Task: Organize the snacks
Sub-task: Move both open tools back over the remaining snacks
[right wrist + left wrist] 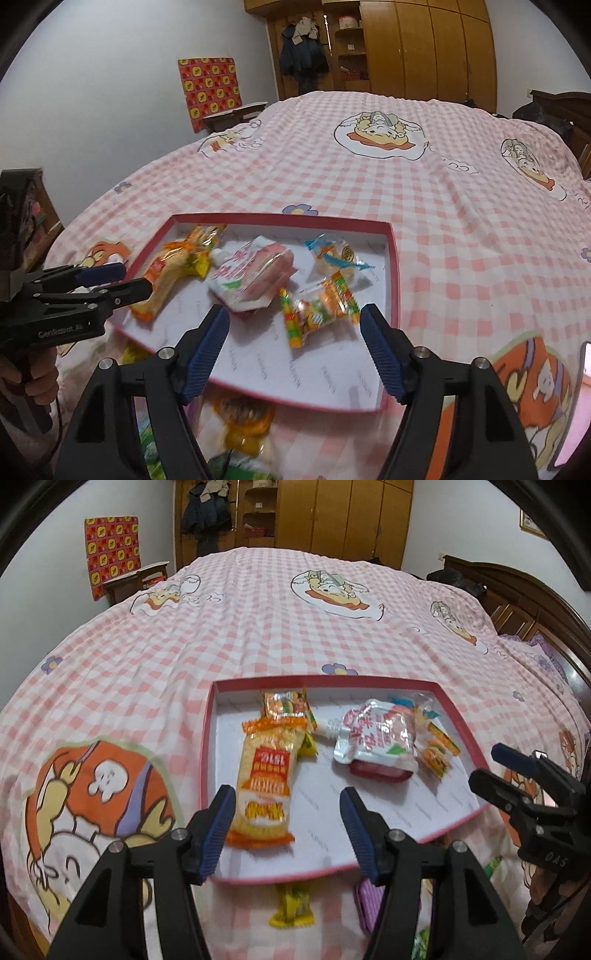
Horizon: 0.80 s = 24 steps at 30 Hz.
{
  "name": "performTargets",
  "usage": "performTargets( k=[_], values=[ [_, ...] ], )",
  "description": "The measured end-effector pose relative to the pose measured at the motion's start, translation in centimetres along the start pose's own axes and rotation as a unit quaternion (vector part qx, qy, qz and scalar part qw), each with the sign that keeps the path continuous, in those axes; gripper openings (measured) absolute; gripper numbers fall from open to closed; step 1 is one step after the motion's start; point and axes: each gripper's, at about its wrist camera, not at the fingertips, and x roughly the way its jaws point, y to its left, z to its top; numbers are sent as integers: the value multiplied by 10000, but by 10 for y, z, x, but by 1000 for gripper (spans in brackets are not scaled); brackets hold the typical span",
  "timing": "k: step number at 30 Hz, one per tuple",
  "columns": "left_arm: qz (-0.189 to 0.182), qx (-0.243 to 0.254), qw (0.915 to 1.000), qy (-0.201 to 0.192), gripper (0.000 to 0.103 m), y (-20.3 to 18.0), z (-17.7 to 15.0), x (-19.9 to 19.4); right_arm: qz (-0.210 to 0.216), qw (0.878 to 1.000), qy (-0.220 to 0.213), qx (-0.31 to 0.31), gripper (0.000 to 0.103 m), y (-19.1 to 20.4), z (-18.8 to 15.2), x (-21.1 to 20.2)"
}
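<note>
Both grippers empty. My left gripper [288, 827] has jaws apart, nothing between the pads; it hangs over the near-left part of the tray [461, 716]. My right gripper [293, 354] is likewise spread wide with nothing in it, over the tray's near-right part.

Tray is the landmark: red-rimmed shallow box w/ white floor, sitting on the pink checked bedspread [258, 620]. Soft bed under it, so prob. best not to lean on the rim.

Inside tray:
- long orange cracker pack [264, 775], left side, lying lengthwise toward me. Directly ahead of the left jaws.
- small orange-yellow packet [286, 703] at the far end of the cracker pack, partly tucked under it.
- silver-pink spout pouch [376, 738], centre, lying on a red item I can't identify.
- blue-trimmed clear candy wrapper [334, 253], far-right.
- multicolour candy bag [319, 312], near-right, just ahead of the right jaws.

Outside tray, just past its near edge, toward me: yellow packet [291, 904], purple item [369, 901], and an orange-yellow round pack [242, 417]; green wrappers lower down, blurred.

Judgement: roughly half sorted. The loose ones by the near edge still need going in.
</note>
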Motion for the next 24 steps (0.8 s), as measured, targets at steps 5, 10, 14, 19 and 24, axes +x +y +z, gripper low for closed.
performTargets(
  k=[5, 10, 14, 19, 24],
  values=[
    [5, -142, 9999, 6, 62, 2, -17, -14, 61, 10000, 37, 43, 75, 2, -15, -13],
    [-21, -194, 9998, -1, 62, 1, -33, -26, 92, 9999, 128, 70, 75, 7, -31, -24],
    [-65, -218, 9997, 46, 62, 1, -47, -33, 110, 9996, 231, 82, 75, 12, -45, -30],
    [-90, -197, 9996, 156, 62, 1, -60, -33, 85, 9993, 352, 116, 75, 15, -61, -34],
    [-127, -187, 9993, 296, 62, 0, -71, -26, 111, 9987, 441, 212, 75, 14, -71, -36]
  ],
)
